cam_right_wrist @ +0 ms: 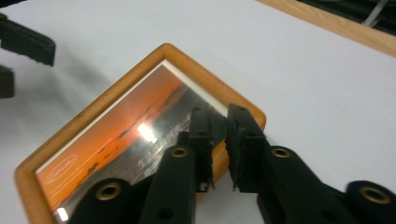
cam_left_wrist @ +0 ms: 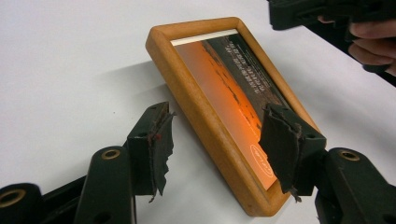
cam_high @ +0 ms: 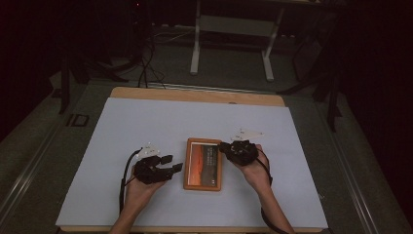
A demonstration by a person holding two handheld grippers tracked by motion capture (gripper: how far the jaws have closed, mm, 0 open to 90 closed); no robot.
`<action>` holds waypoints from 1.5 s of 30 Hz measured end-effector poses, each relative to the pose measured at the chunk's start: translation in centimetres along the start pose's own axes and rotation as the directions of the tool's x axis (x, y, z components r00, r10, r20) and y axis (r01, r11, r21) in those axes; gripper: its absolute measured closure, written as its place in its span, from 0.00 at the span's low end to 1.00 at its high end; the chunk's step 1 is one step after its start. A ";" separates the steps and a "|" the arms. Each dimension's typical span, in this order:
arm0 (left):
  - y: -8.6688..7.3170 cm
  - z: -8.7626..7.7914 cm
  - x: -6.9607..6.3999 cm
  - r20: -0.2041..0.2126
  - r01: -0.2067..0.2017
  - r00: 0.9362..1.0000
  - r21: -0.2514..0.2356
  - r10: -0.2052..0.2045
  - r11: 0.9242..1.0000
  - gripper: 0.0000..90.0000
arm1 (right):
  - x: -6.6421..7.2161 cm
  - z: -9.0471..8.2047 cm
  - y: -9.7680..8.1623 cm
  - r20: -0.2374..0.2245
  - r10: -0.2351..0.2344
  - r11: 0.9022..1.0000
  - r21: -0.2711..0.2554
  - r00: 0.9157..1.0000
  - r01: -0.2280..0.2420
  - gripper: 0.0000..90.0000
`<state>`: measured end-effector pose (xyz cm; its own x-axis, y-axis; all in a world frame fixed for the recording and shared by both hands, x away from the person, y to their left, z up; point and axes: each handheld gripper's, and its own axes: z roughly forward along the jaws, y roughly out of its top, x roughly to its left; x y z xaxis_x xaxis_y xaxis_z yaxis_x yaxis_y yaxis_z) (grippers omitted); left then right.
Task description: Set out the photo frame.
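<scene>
Nearest the camera, two forearms come in from the near edge of the table, each hand holding one pair of black tongs. Between them lies one picture frame [cam_high: 202,164], flat on the pale sheet [cam_high: 146,122] that covers the table, a little near of its middle. The frame is of orange-brown wood with rounded corners, and behind its glass is one print of an orange sunset sky over dark land. A column of small white writing runs along the dark part of the print, and a white oval mark sits at one corner; both are too small to read. A thin white mat edge shows at one short end of the print.

The right gripper [cam_high: 225,146] is at the frame's far right corner. Its jaws stand narrowly apart, with the wooden rim of that corner between them; whether the pads press on the wood cannot be told from the right gripper view. The left gripper [cam_high: 171,163] is just left of the frame's long left side, its jaws wide apart and holding nothing; one pad stands over the sheet, the other in front of the print near the oval mark. Its two pads are frayed at the edges.

Beyond the sheet, a strip of the wooden table top [cam_high: 195,95] shows at the far edge. On the floor behind stand a white metal stand [cam_high: 234,29] and some dark cables [cam_high: 146,68].
</scene>
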<state>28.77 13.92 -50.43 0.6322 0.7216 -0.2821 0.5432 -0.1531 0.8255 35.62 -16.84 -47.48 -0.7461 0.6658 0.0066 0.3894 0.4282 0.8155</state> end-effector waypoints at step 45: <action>0.3 -0.4 -0.4 0.018 0.012 1.000 -0.010 -0.011 1.000 0.48 | -2.2 3.5 -0.9 0.043 0.085 0.995 0.045 0.995 -0.087 1.00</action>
<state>28.52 13.84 -49.87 0.6360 0.7109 -0.3003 0.5449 -0.1381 0.8271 38.83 -16.55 -50.23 -0.6864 0.7254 0.0512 0.4765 0.3955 0.7852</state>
